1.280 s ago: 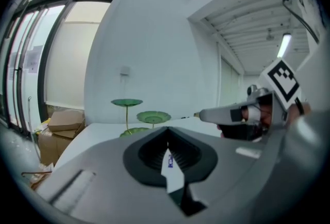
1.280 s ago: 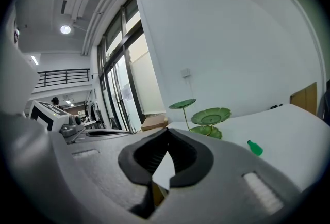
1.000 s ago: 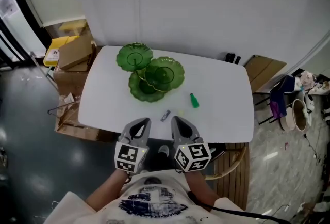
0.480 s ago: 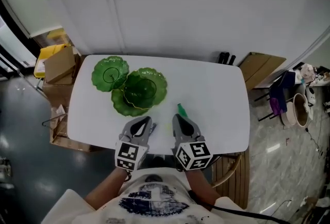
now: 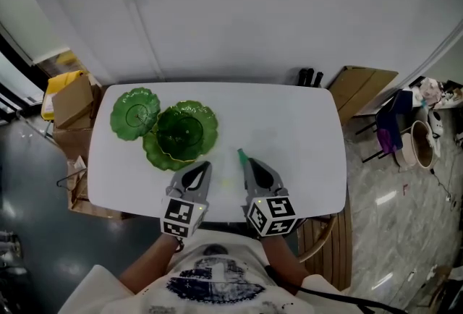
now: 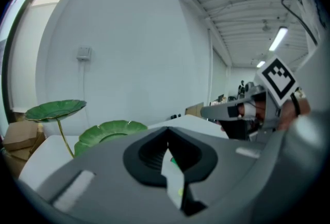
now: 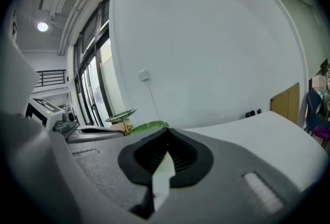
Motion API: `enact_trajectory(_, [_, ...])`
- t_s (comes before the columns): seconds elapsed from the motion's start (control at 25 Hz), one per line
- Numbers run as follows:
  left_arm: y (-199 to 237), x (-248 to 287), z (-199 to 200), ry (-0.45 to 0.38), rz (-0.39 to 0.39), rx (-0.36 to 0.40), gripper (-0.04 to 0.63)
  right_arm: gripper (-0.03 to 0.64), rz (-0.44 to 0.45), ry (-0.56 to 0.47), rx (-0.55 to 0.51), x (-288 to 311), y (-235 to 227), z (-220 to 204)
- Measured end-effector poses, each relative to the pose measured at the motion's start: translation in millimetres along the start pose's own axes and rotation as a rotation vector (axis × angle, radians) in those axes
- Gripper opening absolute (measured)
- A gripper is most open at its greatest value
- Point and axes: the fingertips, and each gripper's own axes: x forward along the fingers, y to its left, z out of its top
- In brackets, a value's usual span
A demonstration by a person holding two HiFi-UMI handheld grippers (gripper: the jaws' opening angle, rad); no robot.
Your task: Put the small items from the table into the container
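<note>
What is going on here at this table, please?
A person holds two grippers over the near edge of a white table. The left gripper and the right gripper are both shut and empty. A small green item lies just ahead of the right one. The green tiered dish stands at the table's left. Nothing has been picked up yet.

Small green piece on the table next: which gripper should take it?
Right. The green piece lies just off the right gripper; the left gripper sits farther from it, nearer the green dish. Both are shut, so open first.
</note>
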Motion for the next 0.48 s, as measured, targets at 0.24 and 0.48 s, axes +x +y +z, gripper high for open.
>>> enact_trajectory(0.24, [-8.1, 23.8, -5.5, 0.021, -0.039, 0.011, -0.009, -0.002, -0.046, 0.029, 0.019, 2.4, -27.6, -11.8])
enact_trajectory(0.48, [-15.7, 46.8, -12.0, 0.043, -0.091, 0.032, -0.009, -0.002, -0.097, 0.058, 0.03, 5.7, -51.8, -25.9])
